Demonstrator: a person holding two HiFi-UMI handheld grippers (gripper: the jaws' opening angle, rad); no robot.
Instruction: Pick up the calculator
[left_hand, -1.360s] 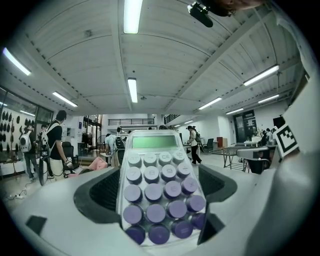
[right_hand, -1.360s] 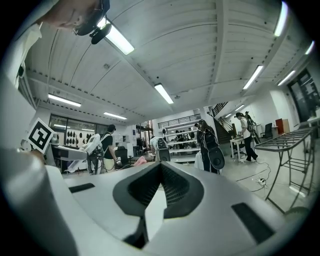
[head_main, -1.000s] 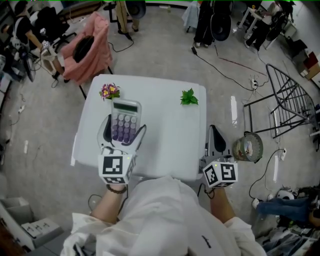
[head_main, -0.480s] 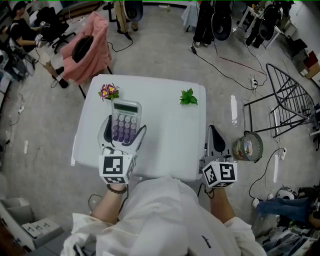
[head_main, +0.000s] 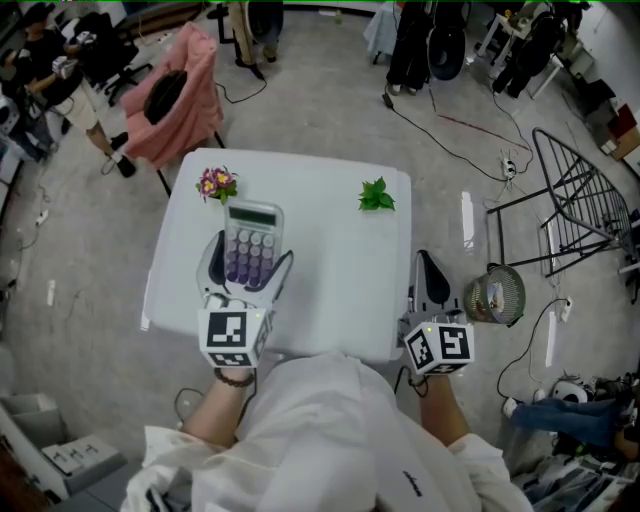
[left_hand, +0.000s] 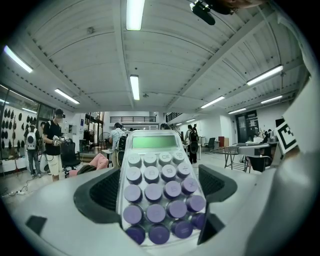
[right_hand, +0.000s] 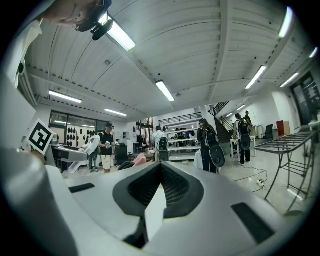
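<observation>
left gripper view, calculator (left_hand: 154, 187) clamped lengthwise in left claw (left_hand: 156, 192), right claw (right_hand: 158, 189) pressed together beside table (head_main: 345, 260) edge

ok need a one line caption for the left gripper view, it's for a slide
Left gripper shut on the calculator, purple keys up and display at the far end, busy workshop hall behind.

Calculator (head_main: 250, 240) in left hand-held gripper (head_main: 249, 262) over table (head_main: 340, 270), left side; flowers (head_main: 217, 183) behind, sprig (head_main: 377, 195) right-rear.
</observation>
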